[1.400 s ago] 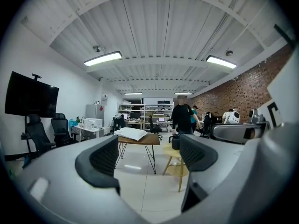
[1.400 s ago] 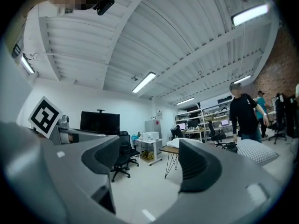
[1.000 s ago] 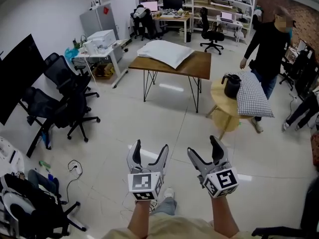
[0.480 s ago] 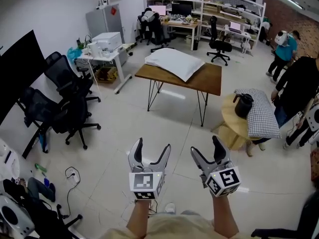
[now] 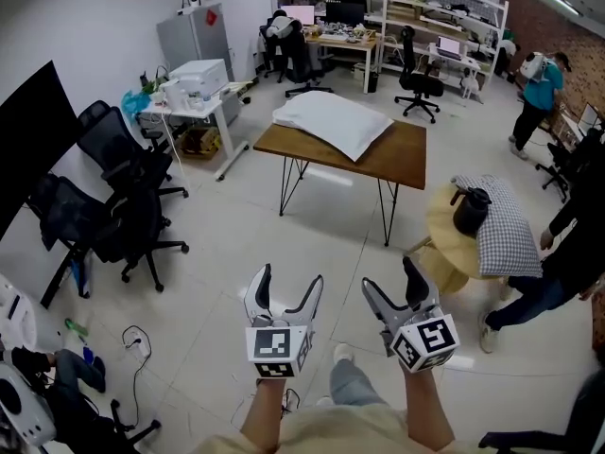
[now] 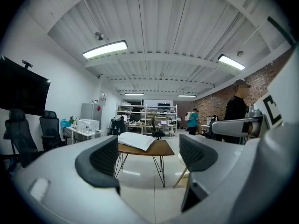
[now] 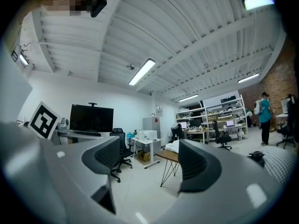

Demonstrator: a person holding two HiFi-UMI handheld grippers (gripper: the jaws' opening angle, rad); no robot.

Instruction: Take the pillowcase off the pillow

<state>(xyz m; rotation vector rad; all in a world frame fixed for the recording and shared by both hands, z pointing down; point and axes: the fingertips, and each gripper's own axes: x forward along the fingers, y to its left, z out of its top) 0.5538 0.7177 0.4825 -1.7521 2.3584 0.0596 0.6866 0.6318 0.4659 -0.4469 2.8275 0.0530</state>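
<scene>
Head view has both tools low and side by side: the left gripper [image 5: 286,288] and the right gripper [image 5: 389,286] each stand with jaws wide apart, nothing between them. The white pillow [image 5: 333,123] lies on the wooden table [image 5: 402,155], well ahead of both. The approach likely comes first. At the table, find the open end of the pillowcase [image 5: 312,112] and pinch cloth only, not stuffing.
</scene>
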